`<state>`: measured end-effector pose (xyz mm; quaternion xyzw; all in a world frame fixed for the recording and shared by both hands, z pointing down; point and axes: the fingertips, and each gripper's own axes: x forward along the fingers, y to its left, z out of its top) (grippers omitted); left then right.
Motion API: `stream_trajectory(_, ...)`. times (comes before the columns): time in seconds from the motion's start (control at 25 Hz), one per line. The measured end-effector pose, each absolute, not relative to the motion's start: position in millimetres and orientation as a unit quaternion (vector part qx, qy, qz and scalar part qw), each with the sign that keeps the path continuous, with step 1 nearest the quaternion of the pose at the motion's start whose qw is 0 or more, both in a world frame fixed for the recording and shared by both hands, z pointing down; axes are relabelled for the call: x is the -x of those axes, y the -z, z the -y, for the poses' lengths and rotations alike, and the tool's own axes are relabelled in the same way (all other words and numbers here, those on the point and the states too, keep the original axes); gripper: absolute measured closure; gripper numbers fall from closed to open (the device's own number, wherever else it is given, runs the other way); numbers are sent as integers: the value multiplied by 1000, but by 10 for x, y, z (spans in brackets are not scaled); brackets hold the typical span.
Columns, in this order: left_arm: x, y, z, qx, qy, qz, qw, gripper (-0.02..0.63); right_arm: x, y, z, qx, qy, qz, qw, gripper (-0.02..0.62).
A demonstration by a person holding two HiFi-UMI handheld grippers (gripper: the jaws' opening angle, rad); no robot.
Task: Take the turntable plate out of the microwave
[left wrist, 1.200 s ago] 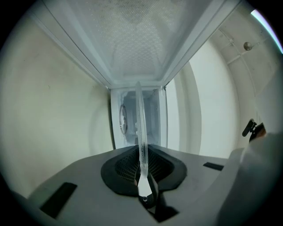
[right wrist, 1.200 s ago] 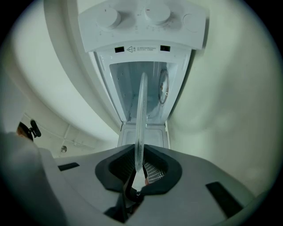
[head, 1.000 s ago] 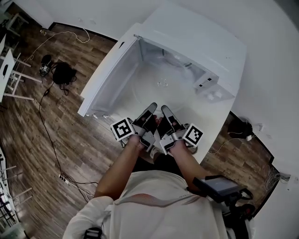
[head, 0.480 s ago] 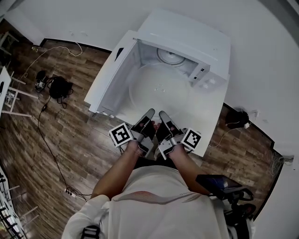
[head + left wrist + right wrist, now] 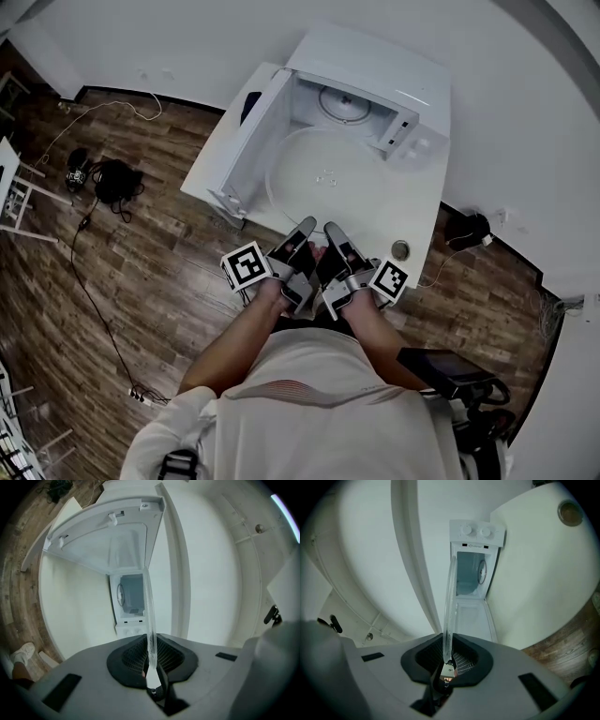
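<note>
The clear glass turntable plate (image 5: 323, 173) hangs level in front of the white microwave (image 5: 375, 70), over the table, clear of the open cavity. Both grippers hold its near rim side by side. My left gripper (image 5: 300, 236) is shut on the rim, which shows edge-on as a glass strip (image 5: 149, 620) between the left gripper's (image 5: 151, 667) pads. My right gripper (image 5: 335, 239) is shut on the same rim (image 5: 449, 606), pinched deep in the right gripper's (image 5: 446, 660) jaws. The microwave door (image 5: 255, 141) stands open to the left, and a roller ring (image 5: 342, 103) lies inside.
The microwave stands on a white table (image 5: 417, 202) with a small round object (image 5: 401, 249) near the table's front right corner. Cables and a black bag (image 5: 117, 178) lie on the wooden floor at left. A white wall runs behind.
Both grippers have drawn back from the microwave and risen a little, carrying the plate along. The plate's far rim has come out of the cavity.
</note>
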<state>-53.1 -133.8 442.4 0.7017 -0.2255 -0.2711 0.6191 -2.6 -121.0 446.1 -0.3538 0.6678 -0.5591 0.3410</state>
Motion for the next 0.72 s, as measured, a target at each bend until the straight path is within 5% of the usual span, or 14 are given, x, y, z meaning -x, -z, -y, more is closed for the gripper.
stream_trajectory(0.72,210,-4044,913,-708,271,215,615,554,-258,-4154,783,343,561,-666,351,552)
